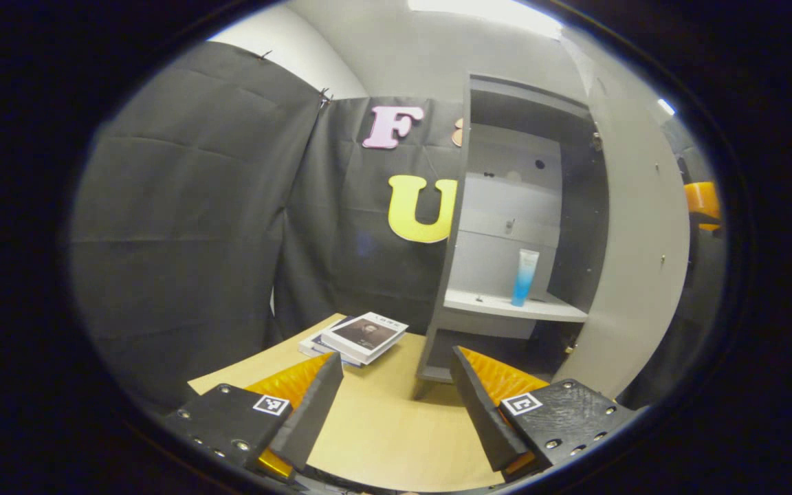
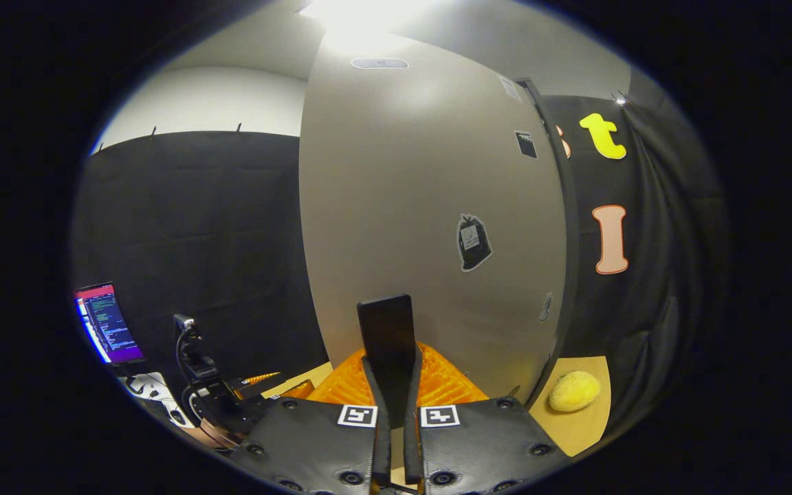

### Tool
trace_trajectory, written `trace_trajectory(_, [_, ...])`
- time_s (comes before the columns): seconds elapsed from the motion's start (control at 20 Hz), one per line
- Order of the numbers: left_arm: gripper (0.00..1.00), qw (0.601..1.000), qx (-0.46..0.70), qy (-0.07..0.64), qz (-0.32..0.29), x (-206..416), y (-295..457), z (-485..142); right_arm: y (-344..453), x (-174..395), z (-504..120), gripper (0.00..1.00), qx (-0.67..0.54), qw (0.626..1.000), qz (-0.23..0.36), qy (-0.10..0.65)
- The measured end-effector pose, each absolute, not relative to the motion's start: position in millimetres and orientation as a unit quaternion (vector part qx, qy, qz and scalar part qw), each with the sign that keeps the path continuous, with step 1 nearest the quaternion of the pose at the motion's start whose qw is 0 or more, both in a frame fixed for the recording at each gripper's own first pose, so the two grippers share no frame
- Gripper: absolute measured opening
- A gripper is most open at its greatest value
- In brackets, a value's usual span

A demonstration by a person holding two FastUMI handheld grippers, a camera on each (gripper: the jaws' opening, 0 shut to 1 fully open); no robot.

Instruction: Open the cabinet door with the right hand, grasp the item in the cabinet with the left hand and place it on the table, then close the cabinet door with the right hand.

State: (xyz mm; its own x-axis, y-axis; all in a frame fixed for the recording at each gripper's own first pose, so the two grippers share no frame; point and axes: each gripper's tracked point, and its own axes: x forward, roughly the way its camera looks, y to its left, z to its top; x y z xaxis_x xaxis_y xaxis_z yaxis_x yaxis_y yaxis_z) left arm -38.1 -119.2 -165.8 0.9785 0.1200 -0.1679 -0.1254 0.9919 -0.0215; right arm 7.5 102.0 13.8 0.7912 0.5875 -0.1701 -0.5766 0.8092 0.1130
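Your left gripper [image 1: 396, 385]: two black textured finger mounts, silver screws along edges, square black-and-white marker on each, ribbed orange body behind wedge-shaped fingers [image 1: 310, 409]. Your right gripper [image 2: 389, 344]: same black mounts, same markers and screws, ribbed orange body, flat slab-like fingers [image 2: 388, 337].
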Motion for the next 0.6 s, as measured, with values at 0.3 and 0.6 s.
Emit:
trace_trajectory(0.3, [0.96, 0.995, -0.007, 0.080, 0.054, -43, -163, -168, 83, 9, 13, 0.08, 0.040, 0.953, 0.287, 0.090])
trace_trajectory(0.6, [0.96, 0.996, 0.007, 0.086, 0.034, -40, -198, -171, 61, 13, 15, 0.08, 0.064, 0.967, 0.231, 0.084])
